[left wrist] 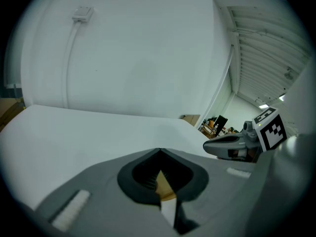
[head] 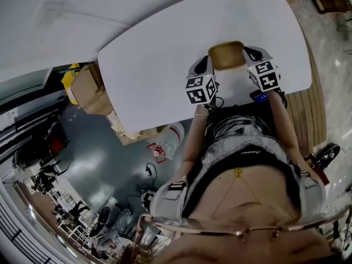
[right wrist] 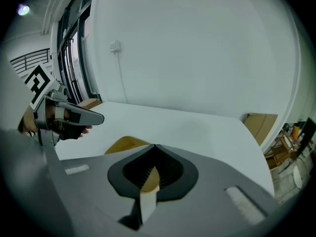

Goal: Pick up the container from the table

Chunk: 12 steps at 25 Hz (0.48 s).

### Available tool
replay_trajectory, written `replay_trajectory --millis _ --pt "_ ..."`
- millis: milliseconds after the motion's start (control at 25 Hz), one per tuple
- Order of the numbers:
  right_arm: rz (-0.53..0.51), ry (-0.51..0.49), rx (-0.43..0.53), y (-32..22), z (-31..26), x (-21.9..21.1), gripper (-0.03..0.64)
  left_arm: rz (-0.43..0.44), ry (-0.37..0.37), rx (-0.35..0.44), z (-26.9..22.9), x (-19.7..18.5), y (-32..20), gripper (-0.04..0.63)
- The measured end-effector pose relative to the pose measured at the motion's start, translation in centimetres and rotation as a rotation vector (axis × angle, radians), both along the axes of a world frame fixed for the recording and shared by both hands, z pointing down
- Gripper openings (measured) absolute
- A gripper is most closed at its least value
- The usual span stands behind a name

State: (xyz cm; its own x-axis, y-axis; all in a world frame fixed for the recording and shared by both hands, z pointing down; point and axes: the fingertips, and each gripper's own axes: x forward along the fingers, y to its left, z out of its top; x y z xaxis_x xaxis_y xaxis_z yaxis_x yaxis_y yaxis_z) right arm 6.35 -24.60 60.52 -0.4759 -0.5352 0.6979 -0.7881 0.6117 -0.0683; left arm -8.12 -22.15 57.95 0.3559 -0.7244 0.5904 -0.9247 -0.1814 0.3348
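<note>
2 grippers clamped on tan container (head: 226,54) at near edge of white table (head: 154,65)

Head view: left gripper (head: 205,65) and right gripper (head: 251,54) sit on opp. sides of the container, 1 per side, marker cubes toward the person. Left gripper view: left gripper (left wrist: 159,152) has jaws shut tight on a thin tan wall of the container (left wrist: 165,186); right gripper (left wrist: 232,144) shows just beyond. Right gripper view: right gripper (right wrist: 154,147) likewise closed on the rim, with more of the container (right wrist: 126,143) showing to its left, left gripper (right wrist: 74,116) across from it. Can't tell if the container is touching the table or lifted off. Cardboard box (head: 88,89) on floor beside the table.
</note>
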Motion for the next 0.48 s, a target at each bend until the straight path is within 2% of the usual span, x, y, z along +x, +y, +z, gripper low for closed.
replay_trajectory --millis 480 --pt "0.006 0.073 -0.089 0.1 3.8 1.3 0.026 0.011 -0.014 -0.108 3.9 -0.2 0.4 0.000"
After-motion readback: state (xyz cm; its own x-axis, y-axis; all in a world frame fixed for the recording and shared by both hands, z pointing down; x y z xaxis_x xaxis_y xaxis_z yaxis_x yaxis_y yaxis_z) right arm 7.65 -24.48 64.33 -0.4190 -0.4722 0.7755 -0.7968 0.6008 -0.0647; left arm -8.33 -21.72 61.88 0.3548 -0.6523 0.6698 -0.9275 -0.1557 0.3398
